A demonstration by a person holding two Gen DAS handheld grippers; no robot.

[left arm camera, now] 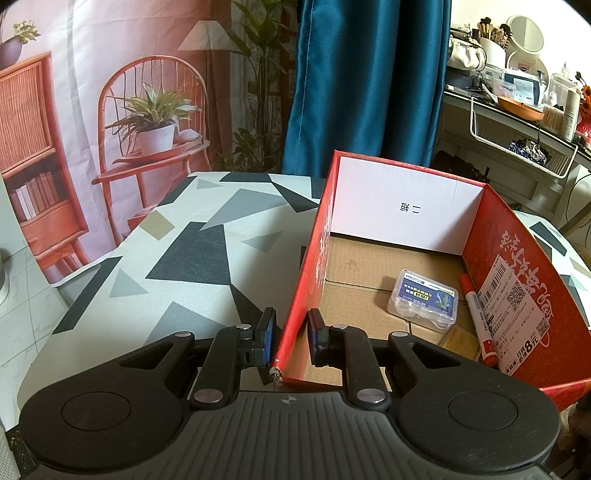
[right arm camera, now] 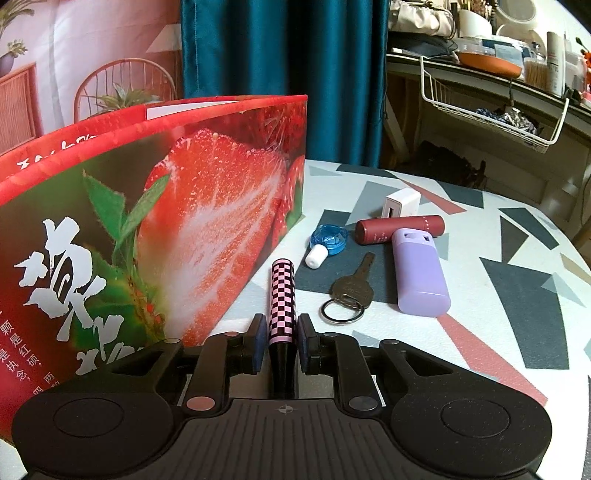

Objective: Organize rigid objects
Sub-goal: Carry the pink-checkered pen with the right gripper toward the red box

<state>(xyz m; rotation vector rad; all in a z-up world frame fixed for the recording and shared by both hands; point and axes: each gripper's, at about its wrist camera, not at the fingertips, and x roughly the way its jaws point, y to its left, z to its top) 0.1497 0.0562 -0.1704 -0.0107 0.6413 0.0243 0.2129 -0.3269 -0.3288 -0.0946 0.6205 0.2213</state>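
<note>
Glossy printed cardboard box (right arm camera: 155, 206), dull metal key (right arm camera: 352, 286), smooth, seemingly plastic lilac case (right arm camera: 419, 273).

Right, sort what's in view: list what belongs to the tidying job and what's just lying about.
Job:
red box
clear plastic case and red marker inside it
checkered tube in the right tongs
blue bottle, maroon tube, purple case, key, white charger

Lying about:
wire basket
round mirror
</note>
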